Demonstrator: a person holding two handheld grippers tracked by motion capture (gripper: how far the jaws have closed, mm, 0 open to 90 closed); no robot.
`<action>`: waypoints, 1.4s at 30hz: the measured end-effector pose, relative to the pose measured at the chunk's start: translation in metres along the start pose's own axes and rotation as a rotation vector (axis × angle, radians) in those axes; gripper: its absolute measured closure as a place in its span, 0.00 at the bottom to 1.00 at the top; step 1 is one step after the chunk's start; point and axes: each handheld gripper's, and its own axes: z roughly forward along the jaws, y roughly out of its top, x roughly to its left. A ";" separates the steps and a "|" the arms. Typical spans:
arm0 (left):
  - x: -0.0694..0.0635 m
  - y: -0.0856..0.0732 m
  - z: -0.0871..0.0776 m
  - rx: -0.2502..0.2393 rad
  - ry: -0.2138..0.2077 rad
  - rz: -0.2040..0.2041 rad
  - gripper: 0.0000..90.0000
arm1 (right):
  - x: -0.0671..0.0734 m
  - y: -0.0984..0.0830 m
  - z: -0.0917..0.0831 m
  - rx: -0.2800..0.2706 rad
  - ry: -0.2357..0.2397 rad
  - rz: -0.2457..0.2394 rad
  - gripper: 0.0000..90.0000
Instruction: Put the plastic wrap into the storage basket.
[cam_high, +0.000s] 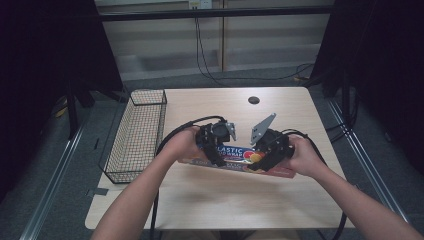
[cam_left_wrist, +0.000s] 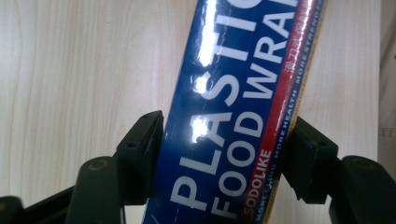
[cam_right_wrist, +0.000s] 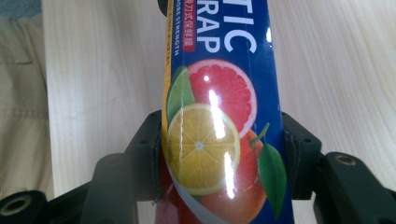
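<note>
Here, in the high view, the food wrap box (cam_high: 240, 160) lies across the wooden table (cam_high: 210, 205) near the person; the left gripper (cam_high: 216, 159) and right gripper (cam_high: 260, 164) sit over its two ends, with a wire basket (cam_high: 137, 135) at the table's left edge. In the left gripper view, the jaws pinch the box's sides by the lettering. In the right gripper view, the jaws clamp the fruit-printed end. It looks like a two-handed grasp just set; the next move likely calls for a level, matched lift.
</note>
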 end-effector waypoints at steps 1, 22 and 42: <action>-0.001 0.000 -0.001 -0.014 -0.001 0.003 0.41 | 0.000 0.000 -0.001 -0.002 -0.003 -0.009 0.49; -0.009 0.009 -0.001 -0.026 -0.033 0.058 0.45 | -0.001 0.000 -0.003 -0.046 0.047 -0.064 0.49; -0.017 0.010 -0.002 0.023 -0.024 -0.023 0.49 | -0.024 -0.011 -0.017 -0.098 0.070 0.026 0.14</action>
